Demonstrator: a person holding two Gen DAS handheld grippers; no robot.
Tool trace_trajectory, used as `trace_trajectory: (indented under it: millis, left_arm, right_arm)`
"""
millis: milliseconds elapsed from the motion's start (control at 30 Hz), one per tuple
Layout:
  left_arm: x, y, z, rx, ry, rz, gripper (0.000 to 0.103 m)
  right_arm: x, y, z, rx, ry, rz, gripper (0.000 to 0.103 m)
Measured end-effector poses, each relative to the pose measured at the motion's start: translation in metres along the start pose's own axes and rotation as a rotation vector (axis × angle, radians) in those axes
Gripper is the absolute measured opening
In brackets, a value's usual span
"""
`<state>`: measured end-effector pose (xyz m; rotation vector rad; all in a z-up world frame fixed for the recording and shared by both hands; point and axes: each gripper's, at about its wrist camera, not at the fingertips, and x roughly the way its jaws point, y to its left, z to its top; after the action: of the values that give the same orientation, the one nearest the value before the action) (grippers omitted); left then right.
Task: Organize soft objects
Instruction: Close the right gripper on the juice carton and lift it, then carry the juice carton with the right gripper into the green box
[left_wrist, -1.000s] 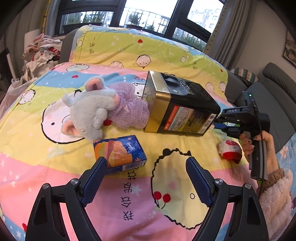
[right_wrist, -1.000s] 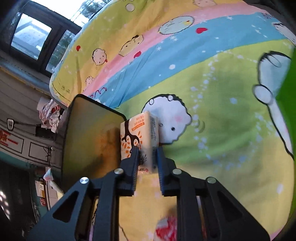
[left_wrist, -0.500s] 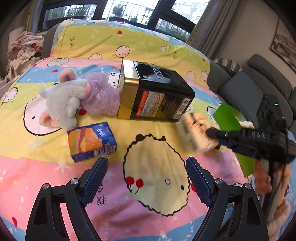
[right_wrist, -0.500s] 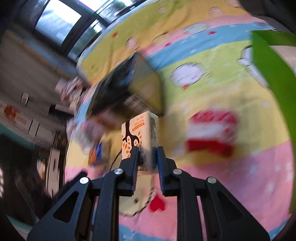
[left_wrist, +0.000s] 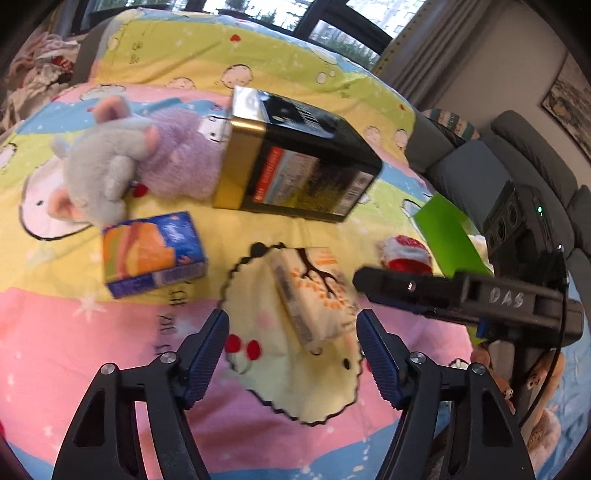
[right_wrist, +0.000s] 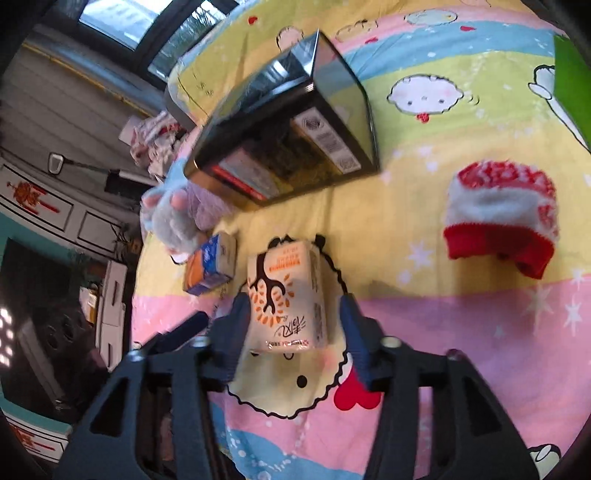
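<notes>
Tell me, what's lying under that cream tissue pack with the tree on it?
The cream tissue pack lies on the bedspread, over a pale scalloped cartoon figure printed there. The part of the print beneath the pack is hidden.

Left gripper (left_wrist: 291, 332): pointed steeply downward; jaws parted wide and just closing somewhat, nothing pressed between the pads.
Right gripper (right_wrist: 291, 332): angled downward; jaws just opened, the pads seen standing clear on either side of the pack between them.
Right gripper in the left view (left_wrist: 373, 282): seen side-on, entering from the right edge.
</notes>
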<state>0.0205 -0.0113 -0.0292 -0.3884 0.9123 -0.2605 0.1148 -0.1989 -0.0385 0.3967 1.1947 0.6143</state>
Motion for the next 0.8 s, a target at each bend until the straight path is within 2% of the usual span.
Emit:
trace_trajectory:
  millis: [167, 200, 267, 333, 533, 733, 800]
  left_arm:
    - [0.014, -0.010, -0.003, 0.003, 0.032, -0.041, 0.069]
    - [0.018, -0.010, -0.003, 0.002, 0.037, -0.038, 0.060]
    - [0.024, -0.010, -0.002, -0.005, 0.044, -0.030, 0.049]
    - [0.028, -0.009, 0.000, -0.010, 0.039, -0.042, 0.040]
    - [0.027, -0.018, 0.000, 0.010, 0.041, -0.020, 0.039]
    - [0.011, -0.062, 0.016, 0.126, -0.063, -0.004, 0.039]
    - [0.011, -0.081, 0.023, 0.167, -0.085, -0.019, 0.039]
  right_arm:
    - [0.003, 0.003, -0.006, -0.008, 0.018, 0.012, 0.051]
    - [0.007, 0.004, -0.005, -0.008, 0.025, 0.004, 0.052]
    - [0.015, 0.003, -0.004, -0.001, 0.041, 0.007, 0.048]
    - [0.024, 0.000, -0.003, 0.007, 0.066, 0.026, 0.038]
    - [0.015, 0.003, -0.005, -0.026, 0.041, 0.006, 0.034]
    - [-0.031, -0.001, 0.005, -0.010, -0.094, 0.048, 0.034]
    - [-0.051, -0.003, 0.007, -0.017, -0.148, 0.032, 0.034]
